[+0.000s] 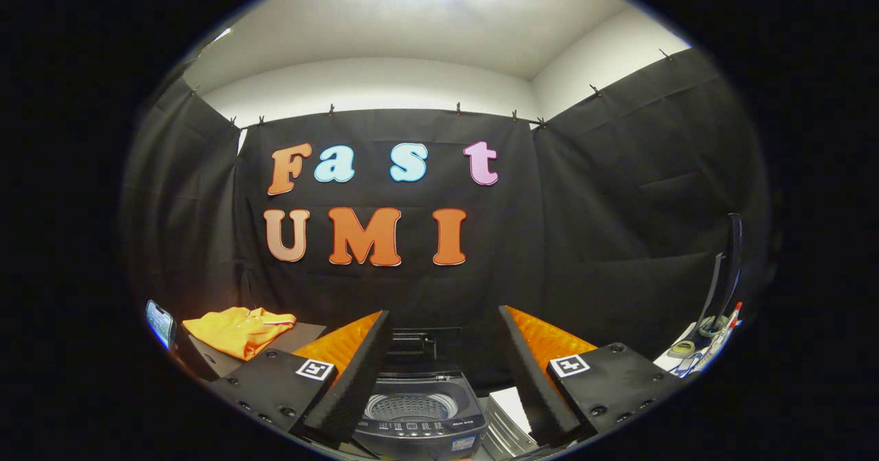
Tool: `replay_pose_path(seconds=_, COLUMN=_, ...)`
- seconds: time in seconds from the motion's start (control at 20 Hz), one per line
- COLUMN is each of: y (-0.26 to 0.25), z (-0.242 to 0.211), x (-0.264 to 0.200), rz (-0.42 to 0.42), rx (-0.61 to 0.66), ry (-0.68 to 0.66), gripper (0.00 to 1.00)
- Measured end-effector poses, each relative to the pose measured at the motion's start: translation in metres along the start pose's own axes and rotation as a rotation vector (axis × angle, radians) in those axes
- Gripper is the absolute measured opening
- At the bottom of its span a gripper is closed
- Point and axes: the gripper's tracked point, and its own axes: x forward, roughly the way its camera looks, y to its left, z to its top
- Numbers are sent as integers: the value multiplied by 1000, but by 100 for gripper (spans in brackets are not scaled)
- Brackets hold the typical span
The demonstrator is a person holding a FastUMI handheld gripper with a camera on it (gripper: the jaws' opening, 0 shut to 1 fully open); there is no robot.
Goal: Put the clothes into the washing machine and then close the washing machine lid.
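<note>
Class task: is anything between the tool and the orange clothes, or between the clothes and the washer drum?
Nothing visible. The open tool is empty; the clothes lie left of it, and the drum is uncovered.

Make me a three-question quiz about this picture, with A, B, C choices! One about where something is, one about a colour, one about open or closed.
1. Where is the washing machine?
A. between the two fingers, just ahead
B. on top of the folded clothes
C. hanging on the cloth wall

2. What colour are the folded clothes?
A. green
B. orange-yellow
C. white

3. How is the gripper?
A. shut on the clothes
B. shut on the lid
C. open, holding nothing

Answers:
1. A, the machine sits low in the gap between the fingers.
2. B, the folded pile beyond the left finger is orange-yellow.
3. C, the fingers stand wide apart, and the machine's drum shows uncovered between them.
</note>
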Motion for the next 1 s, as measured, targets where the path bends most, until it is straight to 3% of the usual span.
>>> replay_pose_path(seconds=0.6, y=88, z=6, x=26, rz=111, rx=-3, ry=-2, gripper=98)
replay_pose_path(seconds=1.0, y=232, z=13, x=57, rz=319, rx=23, ry=-8, gripper=99)
